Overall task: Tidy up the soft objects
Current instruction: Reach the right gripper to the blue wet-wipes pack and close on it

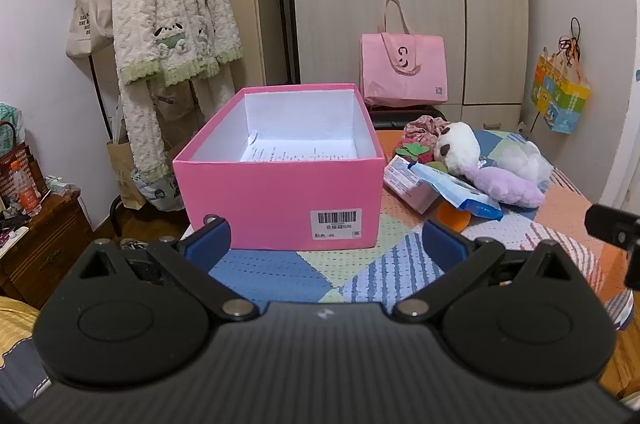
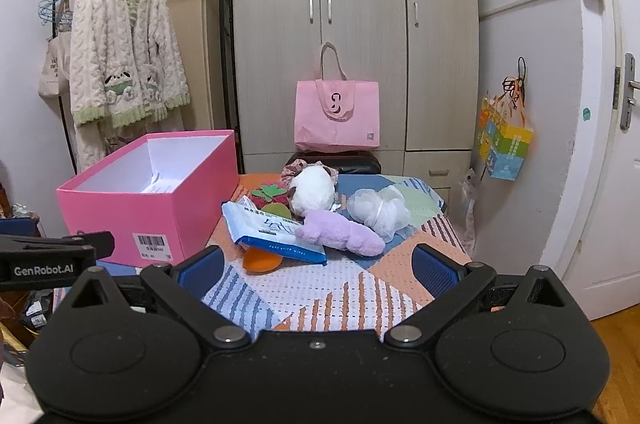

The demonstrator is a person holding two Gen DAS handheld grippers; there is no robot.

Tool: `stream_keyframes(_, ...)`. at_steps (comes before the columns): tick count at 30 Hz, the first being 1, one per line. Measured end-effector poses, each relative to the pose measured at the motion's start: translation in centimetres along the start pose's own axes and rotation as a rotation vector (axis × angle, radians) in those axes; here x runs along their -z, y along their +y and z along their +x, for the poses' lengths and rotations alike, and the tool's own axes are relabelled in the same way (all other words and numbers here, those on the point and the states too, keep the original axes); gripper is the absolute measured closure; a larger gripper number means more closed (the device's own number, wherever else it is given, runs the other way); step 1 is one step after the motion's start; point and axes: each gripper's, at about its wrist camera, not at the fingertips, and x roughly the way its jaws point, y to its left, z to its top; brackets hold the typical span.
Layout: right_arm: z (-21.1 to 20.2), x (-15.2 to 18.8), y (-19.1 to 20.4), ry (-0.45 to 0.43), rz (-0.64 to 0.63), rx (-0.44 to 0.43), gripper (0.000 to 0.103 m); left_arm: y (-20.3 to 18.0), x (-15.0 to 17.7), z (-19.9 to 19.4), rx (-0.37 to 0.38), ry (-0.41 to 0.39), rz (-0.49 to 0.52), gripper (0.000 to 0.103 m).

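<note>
Soft objects: a loose heap on the patchwork bedspread, just right of the pink box.
Left gripper: held low and level over the bedspread, aimed at the pink box's labelled front wall; blue-padded fingers spread wide apart, nothing between them.
Right gripper: level, to the right of the pink box, facing the heap; fingers spread apart, empty.
Pink box: rigid cardboard, rectangular, lidless, white inside, printed paper lying on its floor; barcode sticker on the near wall.
Bedspread: woven, waffle-textured patches in blue, peach, white and green.
Wipes pack: flat, glossy blue-and-white plastic, nearest corner of the heap to the pink box, overlapping an orange disc.
Purple plush: fuzzy, elongated, lying right of the wipes pack.
White plush toy: round, furry, dark ears, behind the purple plush.
Bath pouf: white crinkled mesh ball, farthest right from the pink box.
Strawberry plush: red with green felt leaves, partly hidden.
</note>
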Motion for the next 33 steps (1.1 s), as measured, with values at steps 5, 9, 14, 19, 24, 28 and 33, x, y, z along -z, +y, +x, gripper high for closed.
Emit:
stream_keyframes(5,1.1,-0.8,-1.0,-0.05,0.008,-0.016,0.001,-0.4,-1.6,0.9,0.024,-0.001,0.019,0.0)
stream_keyframes(9,2.5,-1.2,-2.5,-0.089,0.001,-0.028,0.001,-1.0,-3.7,1.5,0.051,-0.035,0.015,0.0)
stream_keyframes(14,5.9,-0.8,-3.9,-0.025,0.001,-0.076,0.002,-2.5,-5.1,3.4,0.11,-0.061,0.035,0.0)
stream_keyframes(19,9.4,0.8,-3.6,0.03,-0.014,-0.179,0.007,-4.4,-5.1,6.1,0.179,-0.033,0.038,0.003)
stream_keyframes(24,13.5,2.7,-2.5,0.091,-0.036,-0.243,0.013,-6.4,-4.5,8.9,0.242,0.025,0.068,0.015)
stream_keyframes(28,16.0,3.4,-1.7,0.102,-0.064,-0.243,0.016,-7.6,-4.4,10.9,0.288,0.089,0.076,0.029)
stream_keyframes(33,18.1,3.8,-1.0,0.1,-0.087,-0.227,0.023,-8.4,-4.3,13.0,0.326,0.167,0.049,0.044)
